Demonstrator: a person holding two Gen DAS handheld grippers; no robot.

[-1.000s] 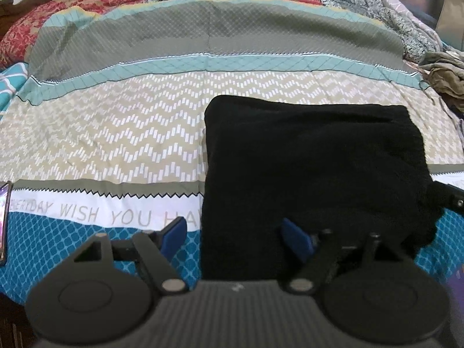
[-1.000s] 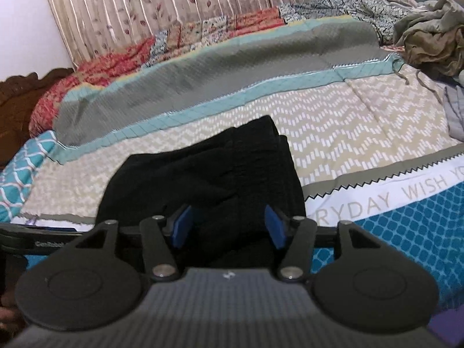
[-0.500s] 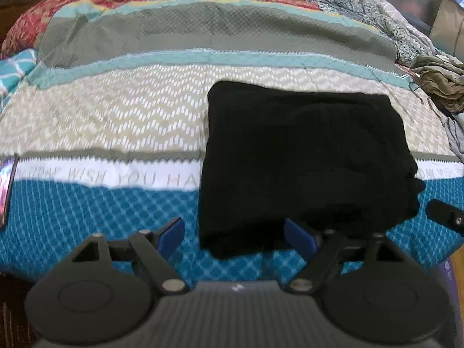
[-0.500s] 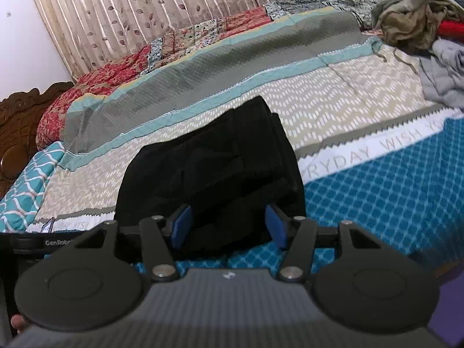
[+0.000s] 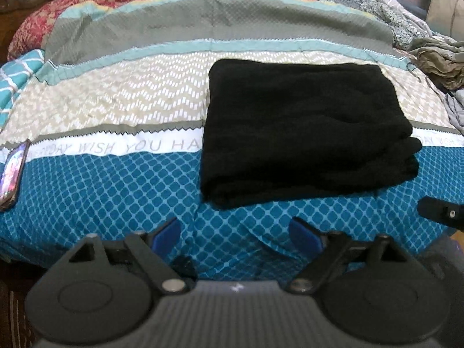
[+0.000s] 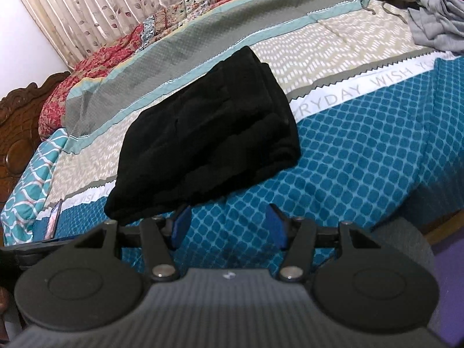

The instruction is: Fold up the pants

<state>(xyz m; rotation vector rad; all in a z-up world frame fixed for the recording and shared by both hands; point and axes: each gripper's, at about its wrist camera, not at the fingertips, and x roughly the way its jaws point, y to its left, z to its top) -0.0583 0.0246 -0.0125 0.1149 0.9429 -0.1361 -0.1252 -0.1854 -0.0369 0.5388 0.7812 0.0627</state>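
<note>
The pants (image 5: 304, 133), black, lie folded into a compact rectangular stack on the bed (image 5: 101, 179), resting across the beige chevron band, the white lettered strip and the blue diamond-print section of the cover. In the right wrist view the stack's layered edges are visible along its near side (image 6: 203, 133).

Left claw (image 5: 236, 236): fingers spread wide apart, nothing between them, touching nothing. It is held over the blue section near the bed's front edge, clear of the pants, whose near hem lies ahead of the fingertips.

Right claw (image 6: 227, 224): fingers likewise wide apart and empty. The left fingertip (image 6: 181, 220) appears just below the near corner of the pants; contact cannot be confirmed. A part of this claw shows at the right edge of the left wrist view.

Other items: a phone (image 5: 13, 172) lies on the bed's left side, well apart from the pants. Loose clothing (image 6: 435, 26) is heaped at the far right of the bed. A curtain (image 6: 101, 8) hangs behind.
</note>
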